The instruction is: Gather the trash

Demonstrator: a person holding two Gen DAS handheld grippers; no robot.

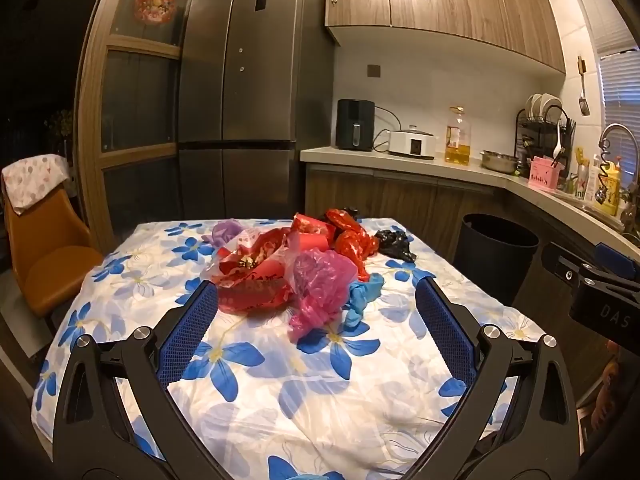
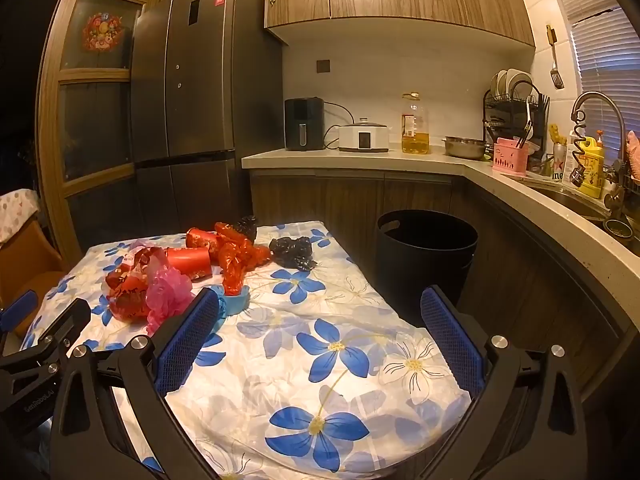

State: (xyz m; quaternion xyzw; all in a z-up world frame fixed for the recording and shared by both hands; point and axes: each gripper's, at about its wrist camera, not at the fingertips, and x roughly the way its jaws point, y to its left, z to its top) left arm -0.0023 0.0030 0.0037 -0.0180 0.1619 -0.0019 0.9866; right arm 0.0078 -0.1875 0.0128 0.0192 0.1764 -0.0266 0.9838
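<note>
Looking along two hand-held grippers toward a surface point(image 1: 280, 392) covered with a white cloth printed with blue flowers. The left hand-held gripper point(image 1: 316, 312) has its blue-padded fingers spread wide with nothing between them, poised just in front of a heap of crumpled trash. The right hand-held gripper point(image 2: 320, 320) is equally wide open and empty, aimed over bare cloth to the right of the heap.

The trash sits toward the far middle of the surface. Nearest is a pink plastic bag point(image 1: 320, 288), touching a blue glove or wrapper point(image 1: 362, 296) on its right. Behind them lies a pile of red printed wrappers point(image 1: 256, 268), with orange-red crinkled plastic point(image 1: 354, 240) farther back. A purple scrap point(image 1: 224, 232) sits at the far left of the heap, and a black crumpled bag point(image 1: 394, 242) lies a little apart at the far right.

On the floor beyond the surface's right edge stands a dark round bin point(image 2: 426, 252), open at the top. Behind it runs a kitchen counter point(image 2: 360, 158) holding a black air fryer point(image 2: 304, 124), a white cooker point(image 2: 364, 138) and a bottle of oil point(image 2: 415, 128). A tall dark fridge point(image 1: 256, 80) stands behind the surface, and an orange chair point(image 1: 44, 248) stands at its left.
</note>
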